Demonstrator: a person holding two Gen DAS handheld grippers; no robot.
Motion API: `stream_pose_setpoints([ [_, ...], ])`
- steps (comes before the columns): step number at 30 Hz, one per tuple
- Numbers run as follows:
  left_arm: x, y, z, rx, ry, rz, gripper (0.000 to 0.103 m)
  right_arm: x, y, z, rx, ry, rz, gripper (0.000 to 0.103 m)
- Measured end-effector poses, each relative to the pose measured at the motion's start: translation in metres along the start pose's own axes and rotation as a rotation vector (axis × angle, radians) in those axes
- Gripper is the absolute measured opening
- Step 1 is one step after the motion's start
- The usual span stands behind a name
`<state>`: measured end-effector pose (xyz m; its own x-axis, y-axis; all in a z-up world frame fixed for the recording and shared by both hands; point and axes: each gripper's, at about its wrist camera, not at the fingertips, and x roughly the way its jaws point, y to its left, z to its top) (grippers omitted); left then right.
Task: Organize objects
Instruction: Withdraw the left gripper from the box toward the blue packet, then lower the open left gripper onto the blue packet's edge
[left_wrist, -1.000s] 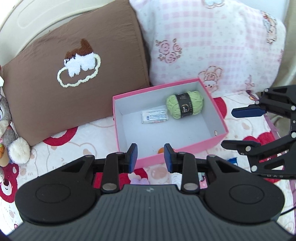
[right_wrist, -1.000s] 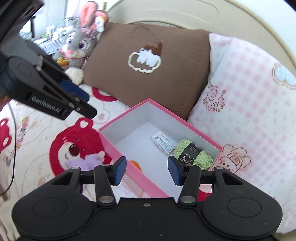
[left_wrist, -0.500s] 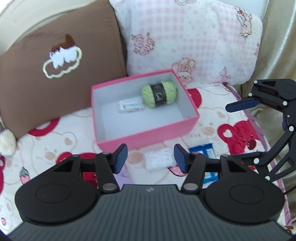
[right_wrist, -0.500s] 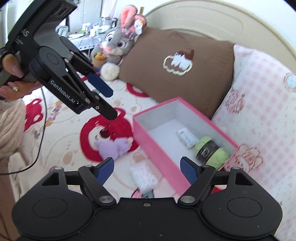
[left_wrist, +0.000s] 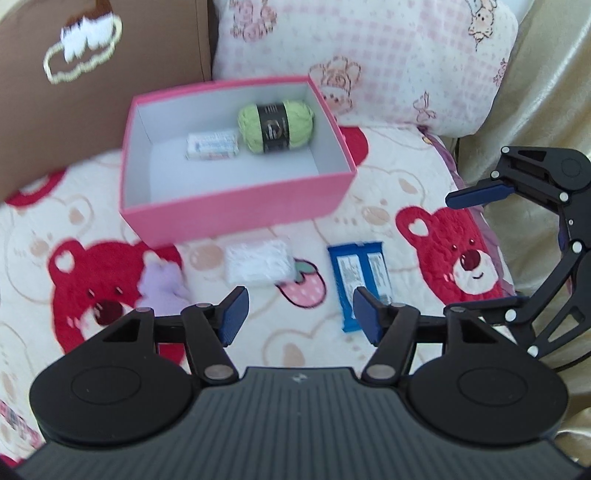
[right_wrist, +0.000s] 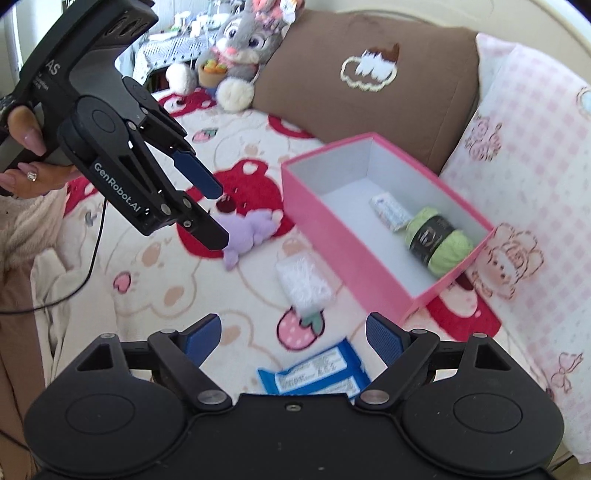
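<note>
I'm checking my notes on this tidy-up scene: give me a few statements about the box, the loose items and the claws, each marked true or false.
1. The green yarn ball lies inside the pink box. True.
2. The blue packet is in the box. False: it lies on the blanket, outside.
3. The right claw grips the white fluffy item. False: it is open and empty.
4. The left claw is open and empty. True.
5. The purple plush lies outside the box. True.
</note>
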<state>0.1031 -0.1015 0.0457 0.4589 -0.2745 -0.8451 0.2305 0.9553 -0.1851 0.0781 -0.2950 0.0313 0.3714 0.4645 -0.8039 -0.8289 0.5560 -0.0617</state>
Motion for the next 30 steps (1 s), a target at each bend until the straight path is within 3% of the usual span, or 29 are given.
stream_pose_setpoints([
  [16, 0.068, -0.015, -0.040, -0.132, 0.141, -0.096, 0.062, 0.034, 0.015, -0.030, -0.055, 0.122, 0.048, 0.088],
  [23, 0.107, -0.022, -0.054, -0.173, 0.174, -0.084, 0.062, 0.058, 0.016, -0.045, -0.090, 0.152, 0.004, 0.088],
  [30, 0.138, -0.018, -0.064, -0.295, 0.174, -0.097, 0.060, 0.090, 0.009, -0.061, -0.106, 0.189, -0.042, 0.088],
])
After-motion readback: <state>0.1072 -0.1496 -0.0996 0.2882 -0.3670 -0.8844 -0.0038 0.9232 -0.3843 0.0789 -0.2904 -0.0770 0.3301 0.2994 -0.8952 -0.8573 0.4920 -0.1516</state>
